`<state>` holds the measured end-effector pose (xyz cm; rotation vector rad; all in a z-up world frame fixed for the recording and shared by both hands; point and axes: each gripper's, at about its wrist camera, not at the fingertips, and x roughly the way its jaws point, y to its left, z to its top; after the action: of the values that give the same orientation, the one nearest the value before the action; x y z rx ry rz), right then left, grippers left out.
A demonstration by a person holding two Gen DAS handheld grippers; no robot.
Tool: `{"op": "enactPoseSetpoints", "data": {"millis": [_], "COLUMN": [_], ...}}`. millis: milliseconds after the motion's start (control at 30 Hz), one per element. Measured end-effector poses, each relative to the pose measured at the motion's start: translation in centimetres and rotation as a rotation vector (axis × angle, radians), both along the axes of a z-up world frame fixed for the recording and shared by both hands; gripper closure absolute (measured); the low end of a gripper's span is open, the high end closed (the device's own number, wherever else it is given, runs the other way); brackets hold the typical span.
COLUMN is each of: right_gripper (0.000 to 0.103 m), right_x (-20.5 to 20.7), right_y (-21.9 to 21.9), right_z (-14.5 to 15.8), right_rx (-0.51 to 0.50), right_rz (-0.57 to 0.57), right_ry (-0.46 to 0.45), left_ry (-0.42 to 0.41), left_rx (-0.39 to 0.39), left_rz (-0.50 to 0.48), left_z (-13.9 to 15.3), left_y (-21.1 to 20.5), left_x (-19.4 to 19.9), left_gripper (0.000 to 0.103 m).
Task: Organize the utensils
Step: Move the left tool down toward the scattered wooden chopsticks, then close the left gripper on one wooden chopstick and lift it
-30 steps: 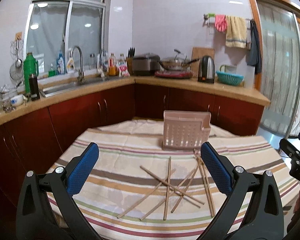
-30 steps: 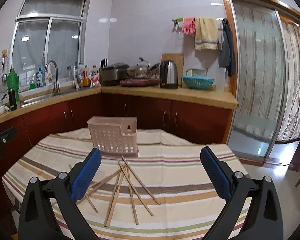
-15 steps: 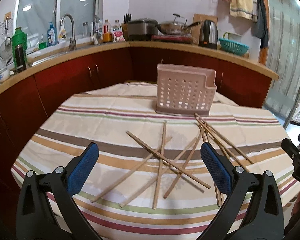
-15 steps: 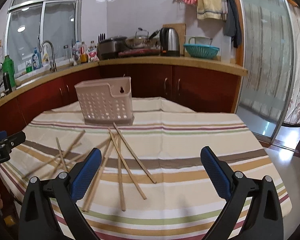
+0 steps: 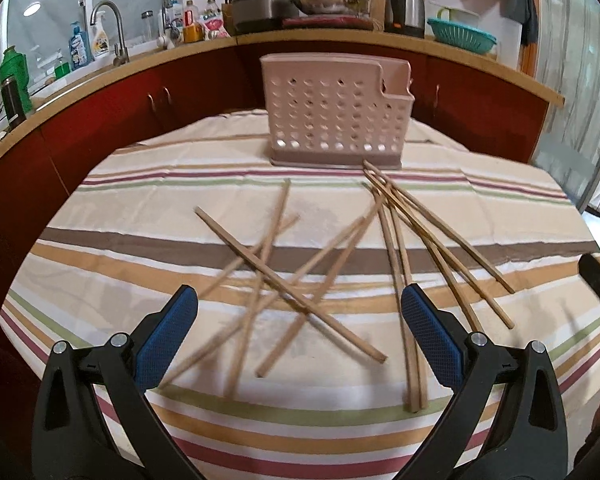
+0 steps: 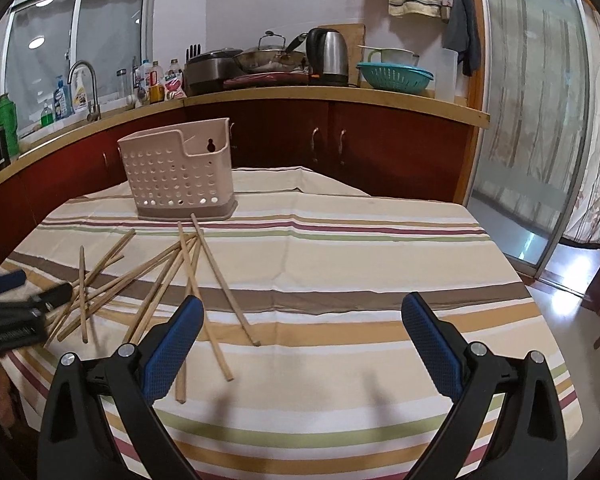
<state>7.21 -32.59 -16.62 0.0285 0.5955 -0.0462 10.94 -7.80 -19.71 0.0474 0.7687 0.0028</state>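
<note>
We have dropped both wide-open, empty grippers, left gripper [image 5: 298, 322] and right gripper [image 6: 302, 326], closer over the chopsticks [image 5: 288, 284]; the holder [image 5: 334, 118] at twelve o'clock awaits filling.

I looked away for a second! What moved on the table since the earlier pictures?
Both hand-held grippers, left and right, came down and closer over the striped tablecloth. Nothing was grabbed or dropped. Both are open and empty, the chopsticks lie scattered as before, and the pink holder stands in its place.

Even indoor light, ceiling lamps mirrored in the window [image 6: 76, 40], fisheye-bent edges, slight motion blur.
</note>
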Motion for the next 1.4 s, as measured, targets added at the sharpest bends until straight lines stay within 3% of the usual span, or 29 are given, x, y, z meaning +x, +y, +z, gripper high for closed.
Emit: {"op": "enactPoseSetpoints", "data": {"millis": [567, 633, 967, 1133, 1200, 1400], "right_gripper": [0.006, 0.006, 0.006, 0.006, 0.006, 0.006], "right_x": [0.2, 0.1, -0.1, -0.2, -0.1, -0.1], "right_y": [-2.5, -2.6, -2.2, -1.8, -1.6, -0.9], "right_z": [-0.8, -0.7, -0.6, -0.4, -0.4, -0.2], "right_rx": [0.055, 0.057, 0.062, 0.054, 0.051, 0.039], "right_rz": [-0.025, -0.027, -0.021, -0.022, -0.023, -0.017], "right_ry": [-0.001, -0.004, -0.005, -0.012, -0.013, -0.016], "left_ry": [0.112, 0.139, 0.172, 0.175, 0.177, 0.176], "left_rx": [0.027, 0.025, 0.014, 0.011, -0.016, -0.021], "left_rz": [0.059, 0.058, 0.067, 0.042, 0.031, 0.033], "left_z": [-3.7, -4.1, -4.4, -4.4, -4.2, -4.1], "left_y": [-1.0, -0.9, 0.7, 1.3, 1.8, 2.6], "left_x": [0.3, 0.3, -0.4, -0.8, -0.8, -1.1], "left_gripper": [0.047, 0.048, 0.062, 0.074, 0.084, 0.089]}}
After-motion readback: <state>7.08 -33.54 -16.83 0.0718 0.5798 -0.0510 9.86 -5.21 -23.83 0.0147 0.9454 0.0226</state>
